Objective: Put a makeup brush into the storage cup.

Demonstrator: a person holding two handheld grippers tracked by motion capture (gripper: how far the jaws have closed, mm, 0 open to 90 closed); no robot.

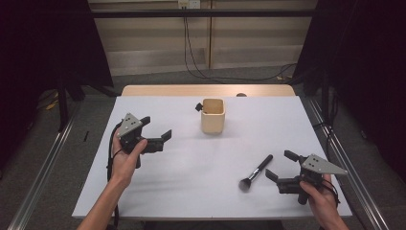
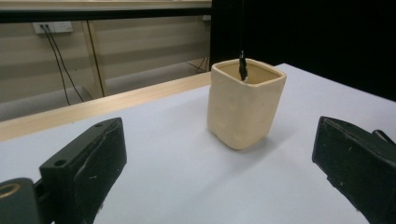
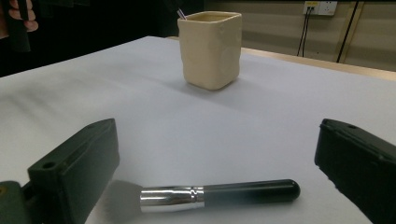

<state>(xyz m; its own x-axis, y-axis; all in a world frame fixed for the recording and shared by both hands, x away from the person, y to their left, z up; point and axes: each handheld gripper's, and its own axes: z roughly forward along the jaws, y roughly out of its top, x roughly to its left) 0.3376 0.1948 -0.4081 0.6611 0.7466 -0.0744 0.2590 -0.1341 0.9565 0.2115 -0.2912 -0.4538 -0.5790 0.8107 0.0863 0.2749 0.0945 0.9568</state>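
I have my right gripper (image 1: 278, 166) with its 2 jaws spread wide and empty just beside the makeup brush (image 1: 256, 172) lying flat on the white table (image 1: 191, 187), while my left gripper (image 1: 156, 127), equally wide and empty, faces the cream cup (image 1: 213, 116).

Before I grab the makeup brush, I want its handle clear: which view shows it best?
Right gripper view: the makeup brush lies close between the open jaws, ferrule and handle sharp. High view shows it small, whole.

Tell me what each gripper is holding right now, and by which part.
Nothing is held. The left gripper is open near the cup; the right gripper is open beside the makeup brush, which lies on the table.
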